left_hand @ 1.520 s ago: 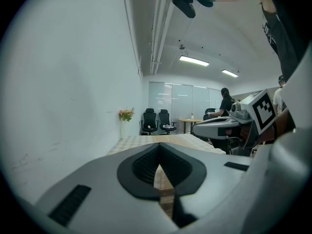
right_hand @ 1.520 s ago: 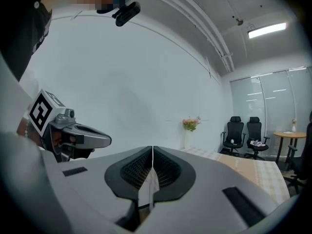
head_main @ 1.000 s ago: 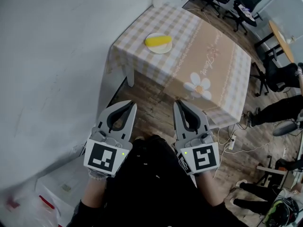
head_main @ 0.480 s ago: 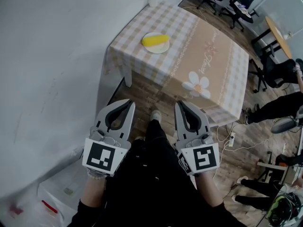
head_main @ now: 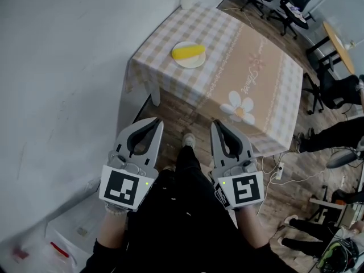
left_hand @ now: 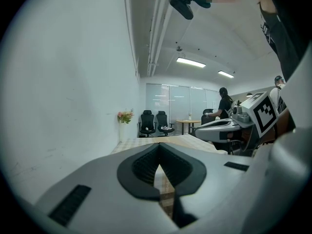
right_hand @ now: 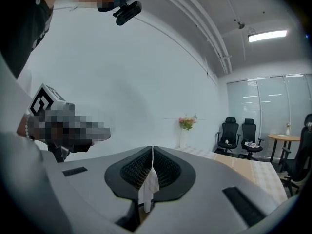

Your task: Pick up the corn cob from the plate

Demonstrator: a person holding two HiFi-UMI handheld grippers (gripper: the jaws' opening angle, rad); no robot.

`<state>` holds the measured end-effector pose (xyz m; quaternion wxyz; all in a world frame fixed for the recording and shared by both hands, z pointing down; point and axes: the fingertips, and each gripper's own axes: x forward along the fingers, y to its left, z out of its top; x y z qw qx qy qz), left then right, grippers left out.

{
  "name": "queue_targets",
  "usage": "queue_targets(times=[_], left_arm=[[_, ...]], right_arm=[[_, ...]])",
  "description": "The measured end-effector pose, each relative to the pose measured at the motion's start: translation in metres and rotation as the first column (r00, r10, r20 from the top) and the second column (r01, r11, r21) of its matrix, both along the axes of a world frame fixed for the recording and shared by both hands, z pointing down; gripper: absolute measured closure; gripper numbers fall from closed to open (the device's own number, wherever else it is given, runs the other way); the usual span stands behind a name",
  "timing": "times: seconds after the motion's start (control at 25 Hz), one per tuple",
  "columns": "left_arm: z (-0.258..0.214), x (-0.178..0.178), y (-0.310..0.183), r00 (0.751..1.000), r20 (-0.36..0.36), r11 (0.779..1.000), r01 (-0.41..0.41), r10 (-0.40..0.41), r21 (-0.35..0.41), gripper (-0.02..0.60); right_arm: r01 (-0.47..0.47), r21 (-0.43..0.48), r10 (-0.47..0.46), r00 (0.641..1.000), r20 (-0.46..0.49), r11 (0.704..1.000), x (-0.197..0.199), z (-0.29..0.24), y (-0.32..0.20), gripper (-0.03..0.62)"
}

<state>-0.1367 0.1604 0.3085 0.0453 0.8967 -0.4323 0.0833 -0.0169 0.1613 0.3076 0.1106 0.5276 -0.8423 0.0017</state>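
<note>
Where floor (head_main: 182, 115) is wood, checked table (head_main: 261, 90) (plate (head_main: 192, 64))

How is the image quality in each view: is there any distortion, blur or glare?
Head view: evenly lit and sharp; the corn cob on its plate is small but clear, and the wide lens bends the edges. Left gripper view: round fisheye with black corners; the ceiling lights glare slightly. Right gripper view: same fisheye; a ceiling light is overexposed.

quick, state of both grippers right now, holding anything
left gripper: closed, jaws together, holding nothing.
right gripper: closed, jaws together, holding nothing.
</note>
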Motion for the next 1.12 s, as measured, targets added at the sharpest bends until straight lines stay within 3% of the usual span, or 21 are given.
queue_targets(times=[0.48,1.12], left_arm=[[0.002,0.032,-0.046,1.000,0.000,1.000,0.000,0.000,-0.004,0.569],[0.000,0.073,-0.134,0.998,0.003,0.998,0.059,-0.058,-0.020,0.569]], right_arm=[[0.022,0.005,-0.022,1.000,0.010,1.000,0.025,-0.003,-0.050,0.551],[0.085,-0.001,-0.085,0.996,0.017,0.996,0.064,-0.006,-0.146,0.551]])
